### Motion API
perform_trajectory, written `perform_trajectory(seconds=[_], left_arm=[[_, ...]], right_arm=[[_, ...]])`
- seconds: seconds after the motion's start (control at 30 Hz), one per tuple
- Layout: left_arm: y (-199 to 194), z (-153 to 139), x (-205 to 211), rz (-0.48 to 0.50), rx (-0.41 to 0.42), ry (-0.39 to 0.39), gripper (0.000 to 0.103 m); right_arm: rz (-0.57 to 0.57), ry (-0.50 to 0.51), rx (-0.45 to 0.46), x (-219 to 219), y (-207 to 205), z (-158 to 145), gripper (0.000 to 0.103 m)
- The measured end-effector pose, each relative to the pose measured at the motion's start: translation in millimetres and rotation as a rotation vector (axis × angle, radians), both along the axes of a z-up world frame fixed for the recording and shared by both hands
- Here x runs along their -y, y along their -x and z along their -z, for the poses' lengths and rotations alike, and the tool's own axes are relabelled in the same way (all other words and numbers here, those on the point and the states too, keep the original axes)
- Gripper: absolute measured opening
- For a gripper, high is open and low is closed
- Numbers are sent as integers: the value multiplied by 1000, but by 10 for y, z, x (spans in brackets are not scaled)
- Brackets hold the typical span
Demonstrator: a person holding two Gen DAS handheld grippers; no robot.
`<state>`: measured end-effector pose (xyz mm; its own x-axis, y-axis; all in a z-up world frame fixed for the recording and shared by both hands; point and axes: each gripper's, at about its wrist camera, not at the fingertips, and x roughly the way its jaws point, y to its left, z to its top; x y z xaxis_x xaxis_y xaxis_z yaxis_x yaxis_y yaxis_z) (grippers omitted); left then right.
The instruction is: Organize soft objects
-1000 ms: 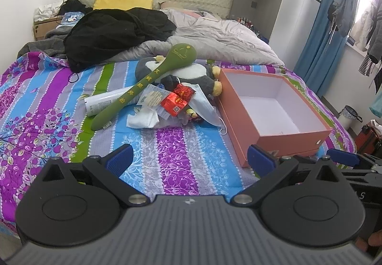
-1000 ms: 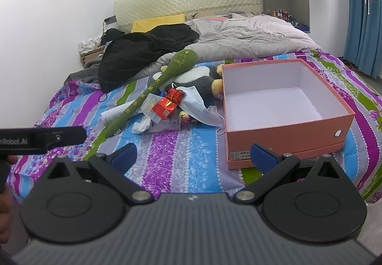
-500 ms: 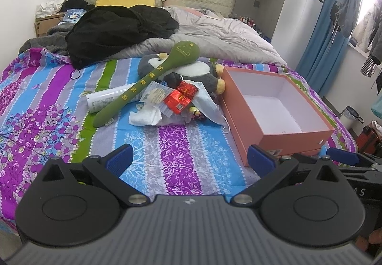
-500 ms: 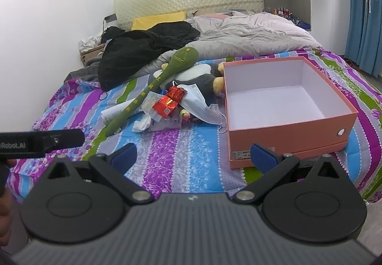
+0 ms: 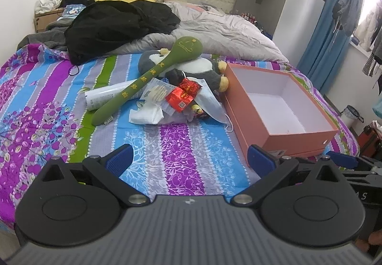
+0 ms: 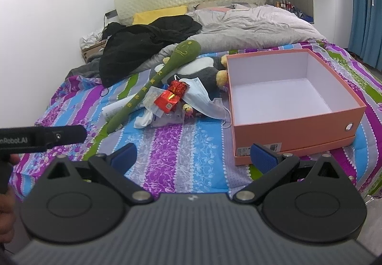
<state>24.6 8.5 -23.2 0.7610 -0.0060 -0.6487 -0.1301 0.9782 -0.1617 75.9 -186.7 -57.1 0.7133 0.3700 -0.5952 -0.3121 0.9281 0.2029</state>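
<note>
A pile of soft things lies on the striped bedspread: a long green plush mallet [image 5: 152,78] [image 6: 152,83], a grey-and-white plush penguin [image 5: 200,69] [image 6: 205,66], a face mask [image 5: 210,102] [image 6: 203,100], red packets [image 5: 182,95] [image 6: 170,96] and white tissue [image 5: 145,115]. An empty orange box [image 5: 253,119] [image 6: 293,128] stands open to the right of the pile. My left gripper [image 5: 188,159] is open and empty, near the bed's front edge. My right gripper [image 6: 194,156] is open and empty, in front of the box's near left corner.
A black garment [image 5: 114,23] and a grey duvet [image 5: 214,30] lie at the head of the bed. A white tube [image 5: 107,95] lies under the mallet. Blue curtains [image 5: 334,26] hang at the right. The left gripper's body [image 6: 40,138] shows in the right view.
Both grippers have moved a little forward toward the pile and box. Both stay open and empty.
</note>
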Motion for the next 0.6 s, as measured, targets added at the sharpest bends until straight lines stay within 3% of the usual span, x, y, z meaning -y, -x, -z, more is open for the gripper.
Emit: perform_trajectory(seconds=[0.6], left_arm=[[-333,67,-240,-29,-23,-16,103]], right_arm=[[-44,-41,-8,-163,-379,19,103]])
